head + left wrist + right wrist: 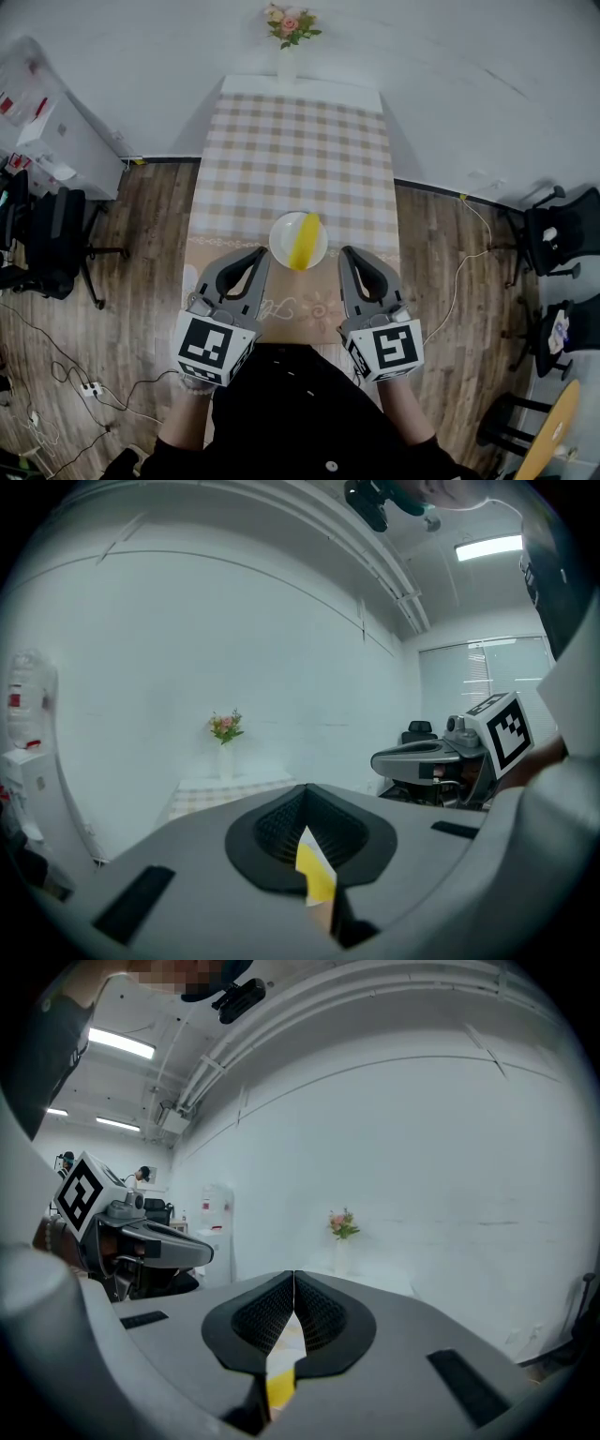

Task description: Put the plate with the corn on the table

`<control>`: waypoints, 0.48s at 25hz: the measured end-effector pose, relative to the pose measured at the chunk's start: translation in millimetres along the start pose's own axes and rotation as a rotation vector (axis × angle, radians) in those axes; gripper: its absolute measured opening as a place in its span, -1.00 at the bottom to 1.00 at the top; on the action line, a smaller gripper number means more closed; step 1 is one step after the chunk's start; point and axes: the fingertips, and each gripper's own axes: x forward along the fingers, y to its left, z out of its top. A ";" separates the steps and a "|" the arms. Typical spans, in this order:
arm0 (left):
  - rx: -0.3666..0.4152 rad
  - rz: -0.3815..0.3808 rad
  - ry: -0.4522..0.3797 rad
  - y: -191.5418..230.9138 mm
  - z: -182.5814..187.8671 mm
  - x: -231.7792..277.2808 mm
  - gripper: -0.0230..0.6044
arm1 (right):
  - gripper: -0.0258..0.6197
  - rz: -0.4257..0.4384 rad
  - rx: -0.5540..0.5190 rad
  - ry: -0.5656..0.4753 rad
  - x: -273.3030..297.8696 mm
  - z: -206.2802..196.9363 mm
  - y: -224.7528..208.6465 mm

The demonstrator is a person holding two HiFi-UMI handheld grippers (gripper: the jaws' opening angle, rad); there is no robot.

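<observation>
A white plate [284, 236] carries a yellow corn cob [304, 242] and sits over the near part of the checked table [291, 150]. My left gripper [263, 251] meets the plate's left rim and my right gripper [344, 251] its right rim. In the left gripper view the jaws [305, 832] are shut on a thin white edge with yellow behind it. The right gripper view shows the same between its shut jaws [293, 1312]. Whether the plate rests on the cloth or hangs above it I cannot tell.
A vase of flowers [289, 37] stands at the table's far end. Office chairs stand left [56, 244] and right [562, 234] of the table. A white cabinet [56, 141] is at the left, cables lie on the wooden floor, and a round wooden top [548, 436] is lower right.
</observation>
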 end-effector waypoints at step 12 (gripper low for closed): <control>-0.005 -0.008 -0.009 -1.4 1.5 1.9 -0.89 | -0.79 0.005 0.000 0.008 2.2 -0.9 -0.2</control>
